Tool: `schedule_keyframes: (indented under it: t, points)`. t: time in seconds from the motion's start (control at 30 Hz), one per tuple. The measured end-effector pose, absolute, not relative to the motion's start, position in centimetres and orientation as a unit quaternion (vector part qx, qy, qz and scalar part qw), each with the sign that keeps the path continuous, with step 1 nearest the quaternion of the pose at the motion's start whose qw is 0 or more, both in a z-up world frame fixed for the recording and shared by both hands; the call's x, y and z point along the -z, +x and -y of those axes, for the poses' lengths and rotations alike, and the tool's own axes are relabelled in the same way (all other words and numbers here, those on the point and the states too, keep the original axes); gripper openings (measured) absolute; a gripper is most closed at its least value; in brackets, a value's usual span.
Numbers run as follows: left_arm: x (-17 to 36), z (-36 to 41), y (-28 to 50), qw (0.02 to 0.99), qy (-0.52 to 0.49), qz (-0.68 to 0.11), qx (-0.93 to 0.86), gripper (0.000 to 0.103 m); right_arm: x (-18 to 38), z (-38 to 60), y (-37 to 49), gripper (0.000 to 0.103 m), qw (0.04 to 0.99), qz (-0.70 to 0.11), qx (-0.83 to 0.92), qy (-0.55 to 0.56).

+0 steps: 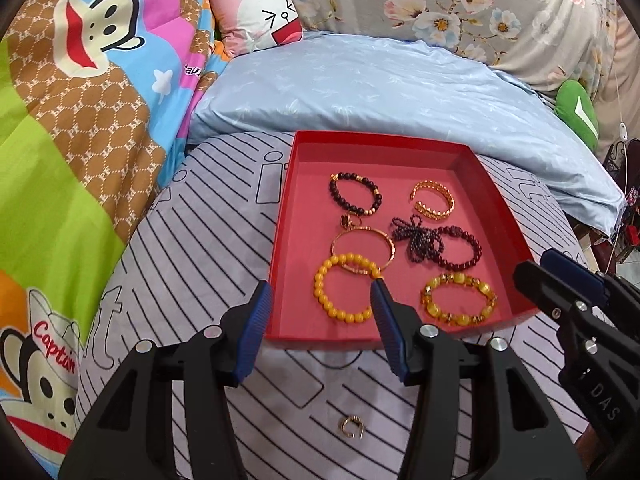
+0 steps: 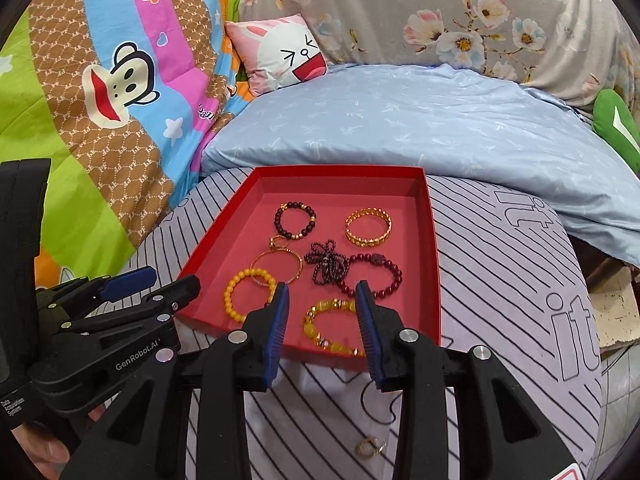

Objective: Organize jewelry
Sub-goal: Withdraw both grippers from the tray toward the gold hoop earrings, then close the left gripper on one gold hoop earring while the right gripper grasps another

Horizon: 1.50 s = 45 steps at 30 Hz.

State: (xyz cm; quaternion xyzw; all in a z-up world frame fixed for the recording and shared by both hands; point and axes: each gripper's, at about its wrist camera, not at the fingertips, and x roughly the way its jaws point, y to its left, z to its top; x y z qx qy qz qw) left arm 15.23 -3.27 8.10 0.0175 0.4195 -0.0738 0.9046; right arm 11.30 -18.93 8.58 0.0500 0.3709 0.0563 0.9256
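A red tray [image 1: 280, 240] [image 2: 434, 264] sits on the striped bed cover and holds several bracelets: a yellow bead one [image 1: 320, 284] [image 2: 230, 300], an amber one [image 1: 460, 300] [image 2: 320, 328], a thin gold bangle [image 1: 362, 246] [image 2: 276, 266], a gold cuff [image 1: 434, 200] [image 2: 368, 226], dark bead ones [image 1: 356, 196] [image 2: 296, 220] and a dark red one [image 2: 372, 276]. A small gold ring [image 1: 351, 427] [image 2: 370, 446] lies on the cover in front of the tray. My left gripper [image 1: 320, 292] [image 2: 160, 280] is open and empty over the tray's front left. My right gripper [image 2: 322, 294] [image 1: 536, 264] is open and empty over the tray's front.
A light blue duvet [image 1: 360, 88] lies behind the tray. A cartoon monkey quilt [image 1: 80, 120] is at the left, a pink cushion [image 1: 256, 16] behind. A thin black cord [image 2: 376, 404] lies on the cover near the ring. A green cushion [image 1: 576, 112] is at the right.
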Motion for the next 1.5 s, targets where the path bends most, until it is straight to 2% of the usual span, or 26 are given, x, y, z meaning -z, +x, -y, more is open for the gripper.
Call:
schedule_keyframes:
  t: [0.7, 1.5]
  points:
    - [-5.6, 2.3, 9.0, 0.894, 0.013, -0.443, 0.064, 0.053, -5.8, 20.0, 4.9, 0.034, 0.914, -0.398, -0.033, 0.074]
    - [-1.0, 0.5, 6.9, 0.877, -0.009, -0.476, 0.06, 0.059, 0.1, 21.0, 3.6, 0.034, 0.892, -0.447, -0.001, 0.069]
